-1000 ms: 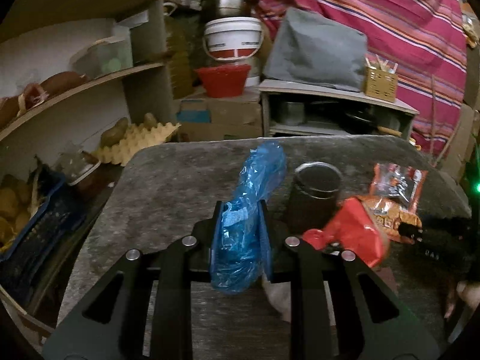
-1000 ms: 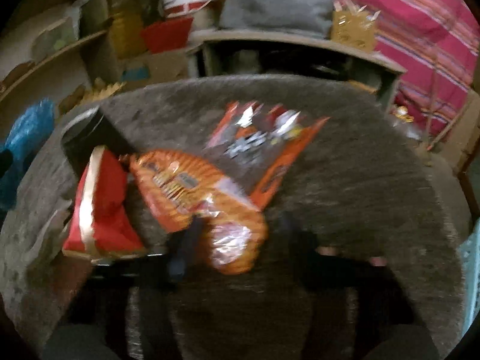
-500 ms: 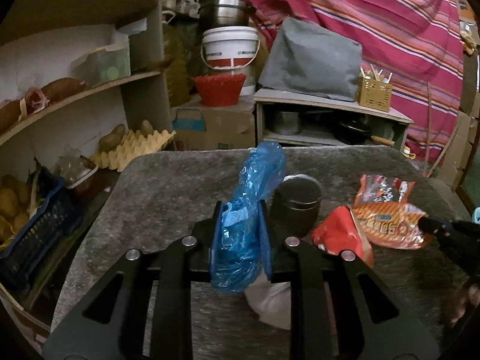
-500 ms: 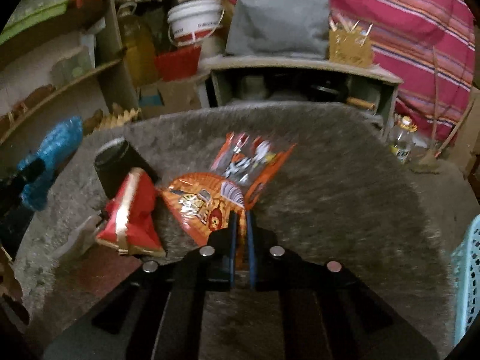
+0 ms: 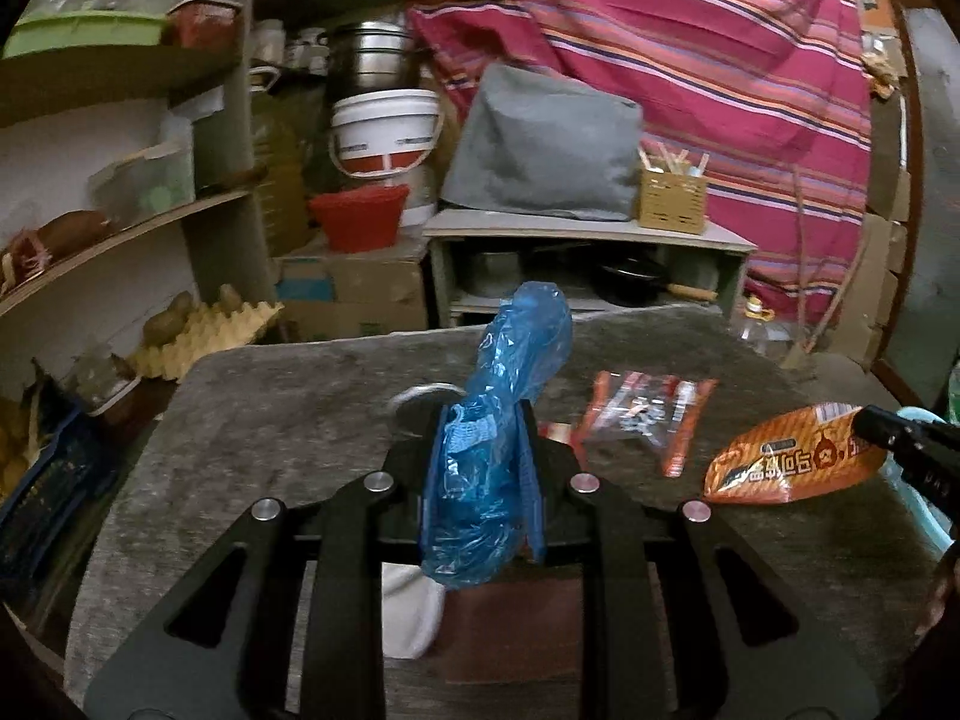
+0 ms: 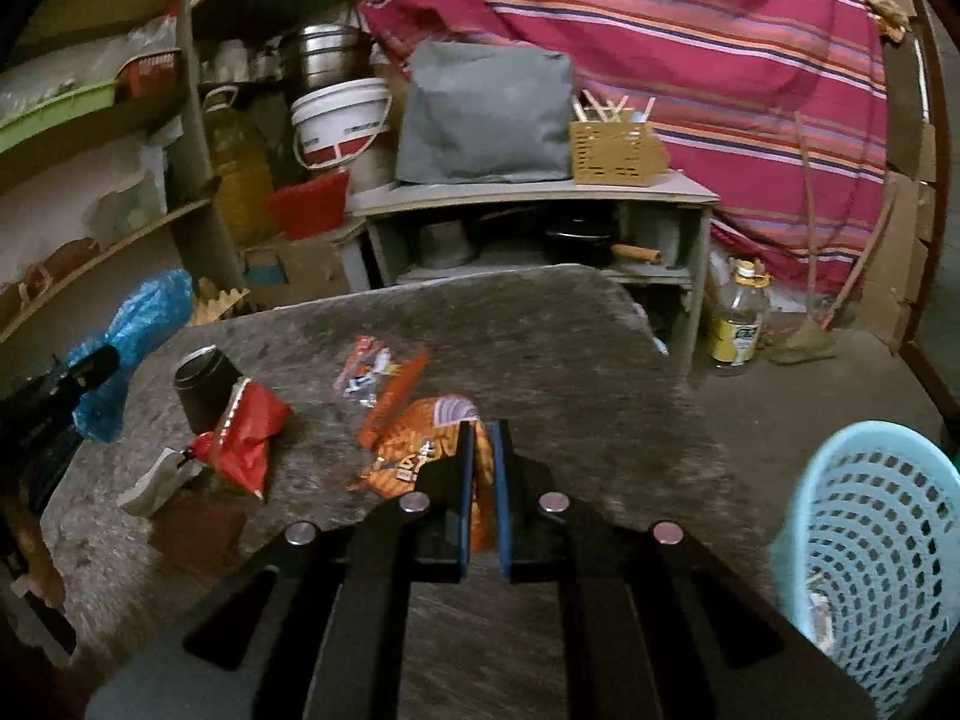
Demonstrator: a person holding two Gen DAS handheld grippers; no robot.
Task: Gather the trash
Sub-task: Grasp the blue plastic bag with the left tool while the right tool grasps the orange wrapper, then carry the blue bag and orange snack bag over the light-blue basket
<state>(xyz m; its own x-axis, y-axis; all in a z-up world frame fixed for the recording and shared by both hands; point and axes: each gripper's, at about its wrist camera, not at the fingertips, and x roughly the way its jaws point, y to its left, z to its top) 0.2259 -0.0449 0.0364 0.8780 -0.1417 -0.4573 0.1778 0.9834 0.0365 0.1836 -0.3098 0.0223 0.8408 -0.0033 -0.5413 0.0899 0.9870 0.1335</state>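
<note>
Lifted off the table (image 6: 540, 324), orange snack packet (image 6: 420, 450) sits pinched in right hand-held gripper (image 6: 483, 468).

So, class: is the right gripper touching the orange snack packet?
Touching. The right wrist view shows the right gripper shut on the orange snack packet, pinched between its fingers.

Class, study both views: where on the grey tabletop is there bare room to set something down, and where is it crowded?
Bare: the table far edge beyond the clear wrapper, and its right side toward the blue basket. Crowded: the left, where dark cup, red wrapper and white scrap cluster.
</note>
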